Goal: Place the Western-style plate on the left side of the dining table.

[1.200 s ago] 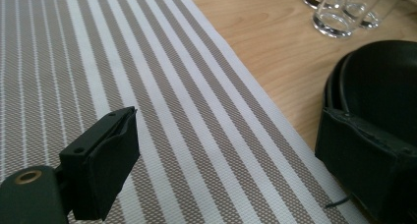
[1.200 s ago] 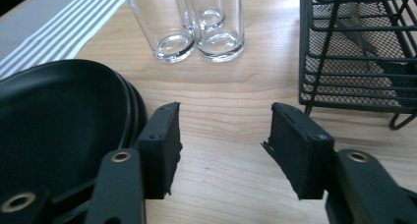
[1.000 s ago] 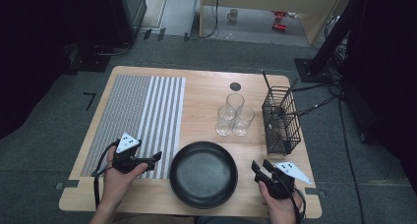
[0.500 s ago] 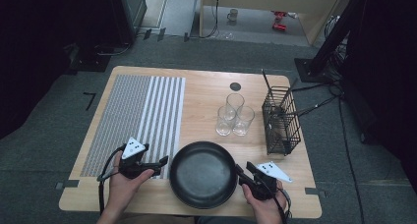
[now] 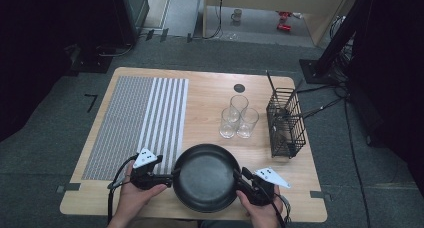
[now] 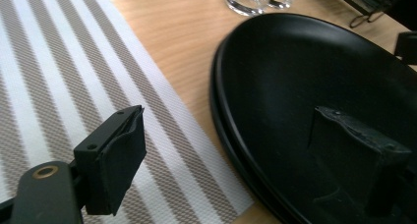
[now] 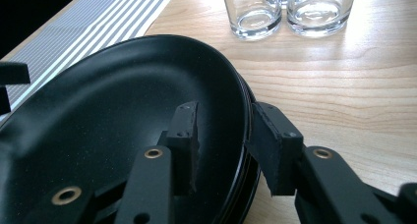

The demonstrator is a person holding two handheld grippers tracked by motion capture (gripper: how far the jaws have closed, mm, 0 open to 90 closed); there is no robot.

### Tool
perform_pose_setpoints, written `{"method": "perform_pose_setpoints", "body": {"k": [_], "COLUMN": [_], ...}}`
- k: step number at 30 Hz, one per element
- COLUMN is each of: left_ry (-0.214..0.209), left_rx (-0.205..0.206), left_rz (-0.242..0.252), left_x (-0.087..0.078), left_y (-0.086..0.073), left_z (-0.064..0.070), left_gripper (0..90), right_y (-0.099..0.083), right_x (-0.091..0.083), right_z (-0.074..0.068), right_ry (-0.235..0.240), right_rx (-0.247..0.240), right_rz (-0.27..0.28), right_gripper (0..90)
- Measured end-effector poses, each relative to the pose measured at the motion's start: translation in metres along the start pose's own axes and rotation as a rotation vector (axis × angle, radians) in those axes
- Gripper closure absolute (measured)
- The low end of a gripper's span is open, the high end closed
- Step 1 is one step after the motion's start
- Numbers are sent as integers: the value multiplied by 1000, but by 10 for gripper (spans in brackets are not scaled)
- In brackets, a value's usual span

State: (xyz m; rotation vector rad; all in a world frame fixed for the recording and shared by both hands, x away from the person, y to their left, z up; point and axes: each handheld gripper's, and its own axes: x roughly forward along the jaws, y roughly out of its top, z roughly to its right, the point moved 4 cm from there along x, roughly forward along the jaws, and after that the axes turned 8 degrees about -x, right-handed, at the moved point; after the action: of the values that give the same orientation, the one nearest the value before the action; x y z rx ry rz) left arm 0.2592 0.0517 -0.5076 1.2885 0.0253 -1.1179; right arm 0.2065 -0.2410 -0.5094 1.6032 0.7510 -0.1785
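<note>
A black plate (image 5: 206, 178) lies on the wooden table (image 5: 210, 95) near its front edge; its rim looks doubled, like two stacked plates (image 7: 113, 101). My left gripper (image 5: 170, 177) is open at the plate's left rim. In the left gripper view (image 6: 231, 135) one jaw stands over the plate (image 6: 305, 76) and the other over the striped placemat (image 6: 59, 71). My right gripper (image 5: 240, 178) is open at the right rim. In the right gripper view (image 7: 223, 123) its jaws straddle that rim closely, one inside and one outside.
Three clear glasses (image 5: 239, 119) stand clustered just behind the plate. A black wire basket (image 5: 285, 123) stands at the right. The striped placemat (image 5: 135, 123) covers the table's left half. A small black round cap (image 5: 239, 88) sits near the far edge.
Both grippers have moved inward from the table's front corners to the plate's left and right rims. The plate has not moved.
</note>
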Motion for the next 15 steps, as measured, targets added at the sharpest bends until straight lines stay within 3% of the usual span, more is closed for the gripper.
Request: {"method": "perform_pose_setpoints", "body": {"k": [5,10,15], "left_ry": [-20,-64,-50], "left_rx": [-8,-6,-25], "left_rz": [-24,-47,-56], "left_x": [6,9,11], "left_y": [-6,-11,-14], "left_z": [7,15,15], "left_gripper": [241,324,344], "right_y": [-3,-7,-10], "right_x": [0,-3,-7], "right_z": [0,2,1], "right_ry": [-26,-7,-8], "right_rx": [26,48,62], "right_rz": [4,16,16], "right_gripper": [713,745,767]}}
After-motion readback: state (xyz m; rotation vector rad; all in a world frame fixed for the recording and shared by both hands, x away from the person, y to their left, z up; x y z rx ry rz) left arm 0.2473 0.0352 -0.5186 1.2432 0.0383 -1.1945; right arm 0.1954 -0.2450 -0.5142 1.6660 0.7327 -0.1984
